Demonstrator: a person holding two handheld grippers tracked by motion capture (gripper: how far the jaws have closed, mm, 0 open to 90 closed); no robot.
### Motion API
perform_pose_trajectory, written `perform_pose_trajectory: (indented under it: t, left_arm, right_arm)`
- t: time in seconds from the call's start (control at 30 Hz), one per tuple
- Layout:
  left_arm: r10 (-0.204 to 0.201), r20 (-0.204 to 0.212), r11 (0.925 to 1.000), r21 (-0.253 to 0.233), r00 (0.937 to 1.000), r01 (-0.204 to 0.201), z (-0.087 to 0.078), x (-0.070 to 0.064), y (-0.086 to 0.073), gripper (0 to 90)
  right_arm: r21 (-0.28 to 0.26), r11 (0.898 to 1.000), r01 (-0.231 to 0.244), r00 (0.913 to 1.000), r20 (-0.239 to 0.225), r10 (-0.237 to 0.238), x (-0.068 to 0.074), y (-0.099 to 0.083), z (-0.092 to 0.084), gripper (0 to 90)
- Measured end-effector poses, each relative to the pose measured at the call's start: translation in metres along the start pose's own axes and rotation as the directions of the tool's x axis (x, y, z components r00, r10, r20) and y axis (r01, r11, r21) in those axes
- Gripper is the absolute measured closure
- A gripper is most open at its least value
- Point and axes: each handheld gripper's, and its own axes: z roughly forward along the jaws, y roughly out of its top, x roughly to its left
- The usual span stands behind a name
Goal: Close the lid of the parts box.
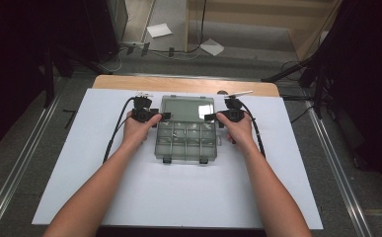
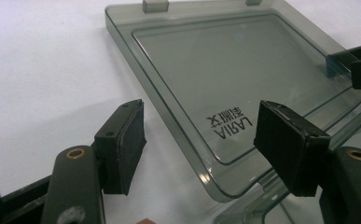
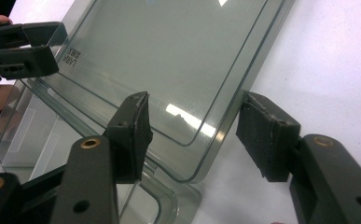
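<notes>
We see a smoky clear plastic compartment box at the middle of the white table sheet, its hinged lid open. The left gripper and right gripper straddle the lid's corners, jaws apart, gripping nothing. Closing the lid looks next: both must pinch evenly.

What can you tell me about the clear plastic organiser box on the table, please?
The organiser box is smoky, see-through plastic, lying on the white table sheet with its lid swung open away from the person. The base is split into small compartments; two latches sit on its near edge. The lid has a raised inner panel and dark printed lettering near one corner. The left hand-held gripper and right hand-held gripper each straddle a lid corner with jaws open, pads not pressing it.
</notes>
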Motion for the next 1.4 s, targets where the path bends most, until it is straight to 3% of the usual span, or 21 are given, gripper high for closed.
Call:
perform_pose_trajectory:
  t: [0.1, 0.17, 0.3, 0.5, 0.6, 0.7, 0.87, 0.97, 1.1, 1.3, 1.4]
  left_arm:
    - [-0.006, 0.007, 1.0, -0.004, 1.0, 0.006, 0.001, -0.001, 0.0, 32.2]
    - [0.012, -0.001, 0.9999, -0.005, 0.9999, -0.012, 0.001, -0.002, 0.0, 32.3]
    - [0.017, 0.002, 0.9997, -0.018, 0.9998, -0.017, -0.001, -0.003, 0.001, 33.1]
    - [0.038, -0.003, 0.9986, -0.037, 0.9993, -0.038, -0.006, -0.006, 0.003, 40.6]
    - [0.048, -0.014, 0.9974, -0.054, 0.9987, -0.049, -0.01, -0.007, 0.005, 49.4]
    - [0.051, -0.021, 0.9966, -0.064, 0.9985, -0.052, -0.017, -0.007, 0.007, 56.9]
    - [0.04, 0.013, 0.9959, -0.081, 0.9991, -0.039, -0.027, -0.001, 0.009, 69.1]
    - [0.053, -0.001, 0.9942, -0.093, 0.9986, -0.053, -0.033, 0.0, 0.009, 78.7]
    - [0.068, -0.012, 0.9941, -0.084, 0.9976, -0.069, -0.035, -0.002, 0.01, 80.8]
    - [0.086, -0.022, 0.9868, -0.136, 0.996, -0.088, -0.037, -0.006, 0.008, 83.6]
    - [0.098, -0.026, 0.9826, -0.156, 0.9949, -0.101, -0.037, -0.008, 0.007, 84.1]
  right_arm:
    - [-0.022, 1.0, 0.02, 0.9998, 0.005, -0.02, 0.0, 0.0, -0.002, 52.7]
    - [-0.034, 0.999, 0.032, 0.9994, 0.017, -0.032, -0.001, 0.0, -0.004, 58.3]
    - [-0.04, 0.999, 0.022, 0.9997, 0.014, -0.021, -0.001, -0.001, -0.008, 64.0]
    - [-0.081, 0.996, 0.046, 0.9987, 0.025, -0.044, 0.0, -0.001, -0.015, 73.5]
    - [-0.1, 0.994, 0.05, 0.9984, 0.033, -0.047, 0.002, -0.002, -0.019, 80.2]
    - [-0.12, 0.989, 0.092, 0.9949, 0.052, -0.086, 0.003, -0.004, -0.021, 81.2]
    - [-0.149, 0.98, 0.129, 0.9882, 0.101, -0.114, 0.012, -0.007, -0.025, 83.7]
    - [-0.162, 0.975, 0.153, 0.9832, 0.125, -0.133, 0.015, -0.009, -0.026, 84.4]
    - [-0.179, 0.97, 0.167, 0.9805, 0.134, -0.144, 0.017, -0.011, -0.027, 84.6]
    - [-0.178, 0.967, 0.182, 0.9776, 0.138, -0.159, 0.018, -0.011, -0.032, 83.2]
    - [-0.212, 0.963, 0.165, 0.9829, 0.116, -0.142, 0.018, -0.008, -0.036, 78.8]
